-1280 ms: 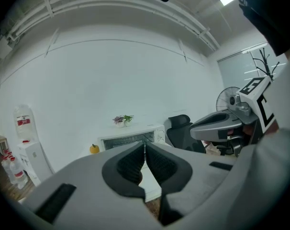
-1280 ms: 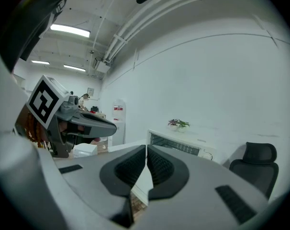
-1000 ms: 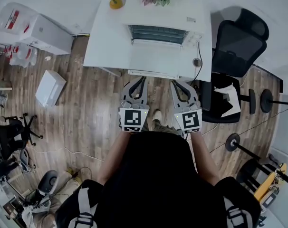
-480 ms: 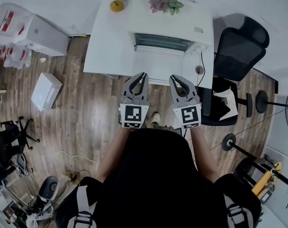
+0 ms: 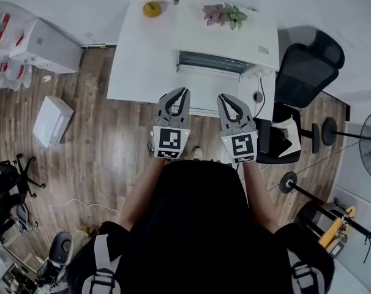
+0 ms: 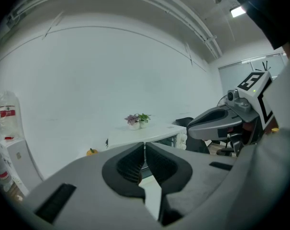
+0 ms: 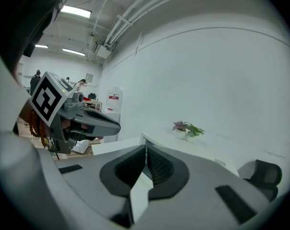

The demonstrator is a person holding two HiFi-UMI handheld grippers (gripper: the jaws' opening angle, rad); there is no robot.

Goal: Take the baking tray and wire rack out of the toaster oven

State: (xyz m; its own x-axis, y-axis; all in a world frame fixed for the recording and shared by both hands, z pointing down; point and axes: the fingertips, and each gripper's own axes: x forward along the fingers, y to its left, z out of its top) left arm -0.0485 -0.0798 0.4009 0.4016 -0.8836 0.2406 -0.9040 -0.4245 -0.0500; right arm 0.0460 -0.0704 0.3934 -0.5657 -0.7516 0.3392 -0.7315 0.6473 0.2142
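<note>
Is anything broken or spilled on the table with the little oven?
Nothing stands out. The toaster oven sits square on the white table with its door folded open, and the potted plant stands upright on top. No spill shows.

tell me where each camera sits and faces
Head view: on the head, steeply down at the toaster oven; torso, left gripper and right gripper show.
Left gripper view: on that gripper, along its shut jaws toward the toaster oven; right gripper at right.
Right gripper view: on that gripper, along its shut jaws; left gripper at left.
All three share the potted plant.
</note>
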